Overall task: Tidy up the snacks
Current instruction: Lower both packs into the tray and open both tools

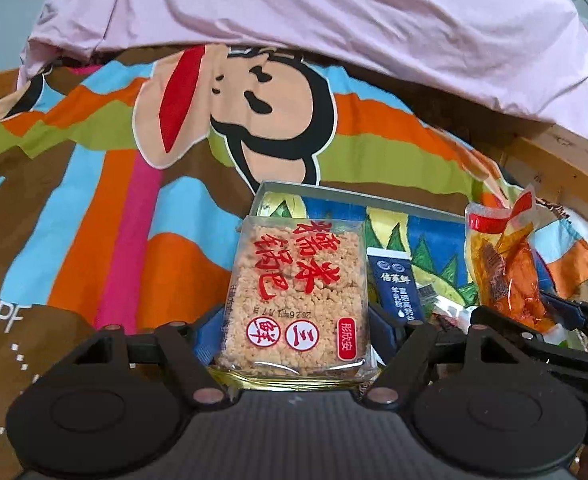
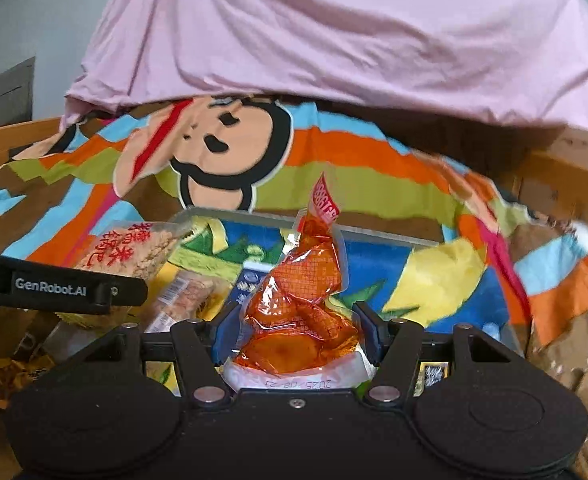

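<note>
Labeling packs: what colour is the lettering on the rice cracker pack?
Red, on clear wrap over tan puffed rice: rice cracker pack. Clearest in the left wrist view.

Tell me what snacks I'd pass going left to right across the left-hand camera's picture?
Rice cracker pack, held in the left gripper → dark blue packet lying in the tray → orange snack pouch, held in the right gripper.
</note>
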Demonstrator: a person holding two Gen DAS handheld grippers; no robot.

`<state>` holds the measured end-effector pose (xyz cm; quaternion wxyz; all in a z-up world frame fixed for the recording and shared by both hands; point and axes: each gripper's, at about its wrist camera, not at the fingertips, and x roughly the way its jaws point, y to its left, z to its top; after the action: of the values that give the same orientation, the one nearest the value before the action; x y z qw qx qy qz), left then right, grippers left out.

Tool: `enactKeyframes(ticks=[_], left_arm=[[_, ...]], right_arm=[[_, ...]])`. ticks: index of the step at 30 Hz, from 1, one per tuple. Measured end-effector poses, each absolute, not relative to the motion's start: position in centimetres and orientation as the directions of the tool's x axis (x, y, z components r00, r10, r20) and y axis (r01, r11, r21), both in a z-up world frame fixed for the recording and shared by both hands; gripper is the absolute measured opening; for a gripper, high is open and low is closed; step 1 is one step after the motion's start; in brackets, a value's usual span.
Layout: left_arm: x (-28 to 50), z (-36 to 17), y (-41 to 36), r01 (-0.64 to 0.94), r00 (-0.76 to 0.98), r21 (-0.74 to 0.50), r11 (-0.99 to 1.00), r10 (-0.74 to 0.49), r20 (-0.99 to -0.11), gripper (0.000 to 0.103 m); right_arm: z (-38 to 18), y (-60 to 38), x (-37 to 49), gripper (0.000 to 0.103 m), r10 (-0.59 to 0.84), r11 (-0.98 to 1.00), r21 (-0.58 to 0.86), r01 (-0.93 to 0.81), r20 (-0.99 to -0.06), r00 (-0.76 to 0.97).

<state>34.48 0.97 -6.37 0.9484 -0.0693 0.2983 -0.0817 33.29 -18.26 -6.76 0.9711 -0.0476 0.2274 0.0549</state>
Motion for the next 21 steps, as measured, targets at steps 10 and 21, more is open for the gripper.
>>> enactKeyframes(ticks=[10,21], left_arm=[[35.0,-7.5,0.0,0.127,0.764,-0.165,0.978,-0.203,-0.613,0.077],[35.0,-7.6,-0.1,0.121,0.759,-0.147,0.982,-0.187,-0.623,0.077]], right_arm=[[-8.8,-18.6,33.8,0.063,0.084,0.992,-0.035,-0.121,-0.536,0.840],[-9.3,-18.3,33.8,0.067,0.081,0.990,-0.052,-0.130,-0.549,0.832]])
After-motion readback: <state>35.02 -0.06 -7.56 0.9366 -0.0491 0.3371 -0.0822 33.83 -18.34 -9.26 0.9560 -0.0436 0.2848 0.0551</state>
